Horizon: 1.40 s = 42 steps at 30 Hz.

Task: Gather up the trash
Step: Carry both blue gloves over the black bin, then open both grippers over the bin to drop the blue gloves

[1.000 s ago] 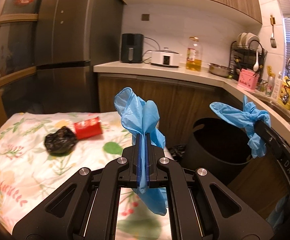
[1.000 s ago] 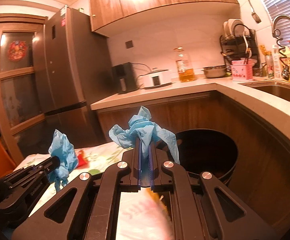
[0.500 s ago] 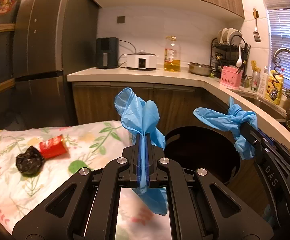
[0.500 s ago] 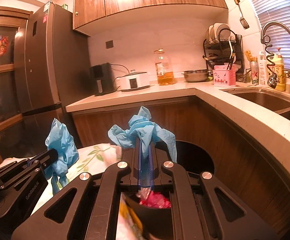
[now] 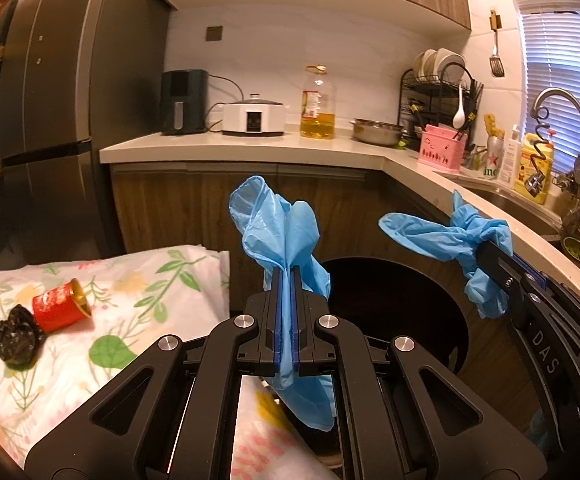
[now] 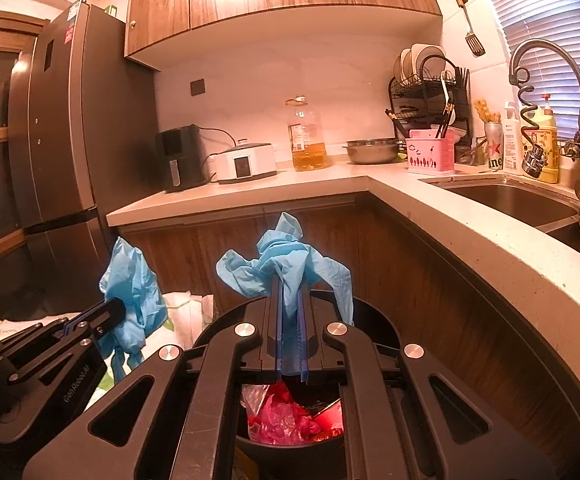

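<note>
My left gripper [image 5: 286, 276] is shut on a crumpled blue glove [image 5: 280, 236], held at the table's edge next to the black trash bin [image 5: 441, 304]. My right gripper [image 6: 290, 292] is shut on a second blue glove [image 6: 286, 264], right over the bin [image 6: 373, 320], where pink and red trash [image 6: 286, 414] lies inside. Each gripper shows in the other's view: the right one [image 5: 485, 252] at the right, the left one [image 6: 116, 308] at the left. A red can [image 5: 60, 306] and a black crumpled wad [image 5: 16, 334] lie on the floral tablecloth [image 5: 142, 320].
A wooden cabinet with a pale L-shaped counter [image 5: 250, 148] wraps behind and to the right of the bin. It carries an air fryer, a cooker, an oil bottle [image 5: 317, 102], a dish rack and a sink [image 6: 505, 200]. A tall fridge [image 5: 66, 120] stands at the left.
Both grippers have swung right, away from the table and toward the bin, each still holding its glove. The bin's inside with pink trash has come into the right wrist view.
</note>
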### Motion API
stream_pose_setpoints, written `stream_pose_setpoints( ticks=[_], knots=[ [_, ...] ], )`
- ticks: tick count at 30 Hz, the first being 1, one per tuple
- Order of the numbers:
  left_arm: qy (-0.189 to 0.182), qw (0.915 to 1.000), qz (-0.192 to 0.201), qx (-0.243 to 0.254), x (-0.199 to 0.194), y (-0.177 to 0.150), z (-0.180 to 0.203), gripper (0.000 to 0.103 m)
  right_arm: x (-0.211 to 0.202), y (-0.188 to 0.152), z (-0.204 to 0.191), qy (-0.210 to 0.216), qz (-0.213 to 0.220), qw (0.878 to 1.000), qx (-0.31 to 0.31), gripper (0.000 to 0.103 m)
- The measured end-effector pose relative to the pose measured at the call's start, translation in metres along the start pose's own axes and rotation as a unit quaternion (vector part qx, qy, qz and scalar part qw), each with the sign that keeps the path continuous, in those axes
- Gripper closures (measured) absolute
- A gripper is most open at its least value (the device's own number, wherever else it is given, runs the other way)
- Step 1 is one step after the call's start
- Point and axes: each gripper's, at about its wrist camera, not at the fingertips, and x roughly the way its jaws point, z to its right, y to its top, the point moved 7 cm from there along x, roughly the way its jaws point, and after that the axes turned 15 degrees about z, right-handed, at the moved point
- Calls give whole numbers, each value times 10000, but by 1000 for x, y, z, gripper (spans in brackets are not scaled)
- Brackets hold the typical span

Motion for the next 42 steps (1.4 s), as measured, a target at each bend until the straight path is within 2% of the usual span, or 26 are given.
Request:
stream_pose_setpoints(
  ticks=[14,31,35,37,39,42],
  knots=[
    [-442,9990,-2,93,21,-10,22,101,12,-6,4,13,24,10000,72,96],
    [-674,9976,-105,115,40,-23,40,101,28,-15,16,-9,-95,9998,159,95],
    [-714,9972,-149,159,43,-27,44,100,30,-16,21,-41,-89,9998,177,91],
    [-726,9970,-189,179,45,-29,46,100,30,-15,23,-67,-83,9997,213,81],
    [-730,9969,-218,195,47,-32,47,97,29,-14,25,-89,-57,9997,221,75],
    [-725,9969,-246,201,48,-35,47,74,28,-12,28,-119,-40,9997,219,70]
  ],
)
